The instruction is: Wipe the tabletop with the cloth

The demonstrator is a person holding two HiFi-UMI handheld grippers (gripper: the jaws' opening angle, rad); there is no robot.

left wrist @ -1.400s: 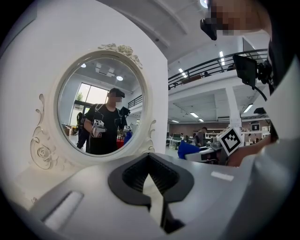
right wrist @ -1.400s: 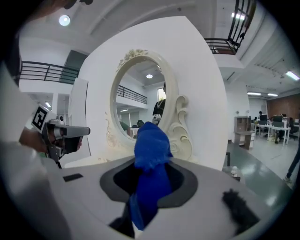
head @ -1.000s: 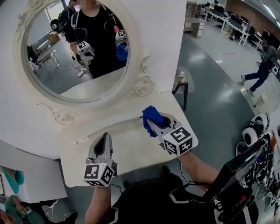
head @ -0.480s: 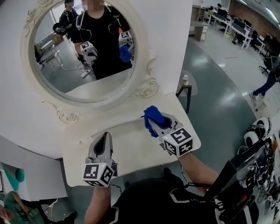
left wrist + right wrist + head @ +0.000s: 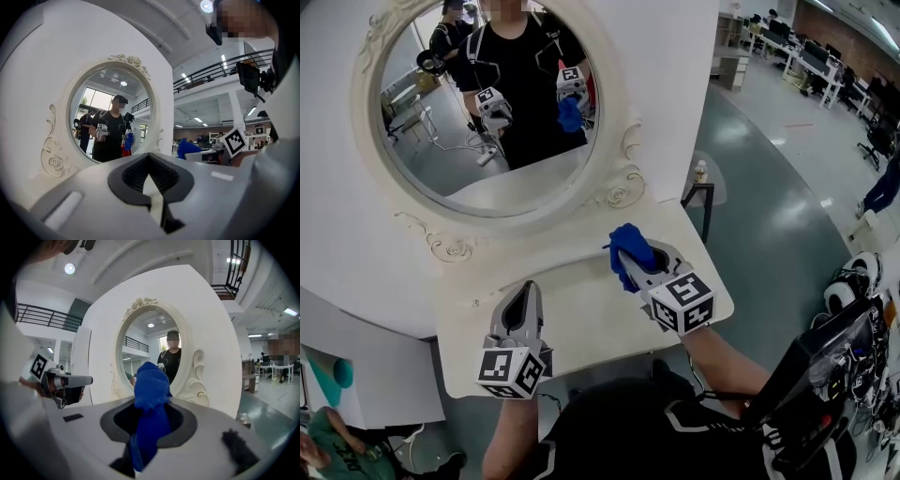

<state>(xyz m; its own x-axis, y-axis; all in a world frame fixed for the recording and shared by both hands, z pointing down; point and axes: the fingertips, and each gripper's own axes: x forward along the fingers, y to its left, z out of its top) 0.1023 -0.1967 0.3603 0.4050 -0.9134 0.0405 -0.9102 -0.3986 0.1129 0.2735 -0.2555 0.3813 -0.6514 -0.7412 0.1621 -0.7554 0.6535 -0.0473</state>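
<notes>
A white vanity tabletop [image 5: 581, 323] lies under an oval mirror [image 5: 487, 112] with an ornate white frame. My right gripper [image 5: 623, 261] hovers over the tabletop's right half, shut on a bunched blue cloth [image 5: 628, 246]. In the right gripper view the cloth [image 5: 150, 390] sticks up from between the jaws of that gripper [image 5: 149, 420]. My left gripper [image 5: 526, 292] is over the tabletop's front left, shut and holding nothing; in its own view the left gripper [image 5: 150, 161] shows its pads meeting. The mirror reflects a person with both grippers.
The tabletop's right edge [image 5: 717, 281] is close to the right gripper. A small dark side table [image 5: 696, 192] with a bottle on it stands on the floor beyond that edge. Black equipment [image 5: 825, 375] sits at the lower right. The white mirror panel [image 5: 356, 272] rises behind the tabletop.
Both grippers have kept their places and the cloth stays gripped. The head view has drifted a little, and a person walking at the far right has nearly left the picture.
</notes>
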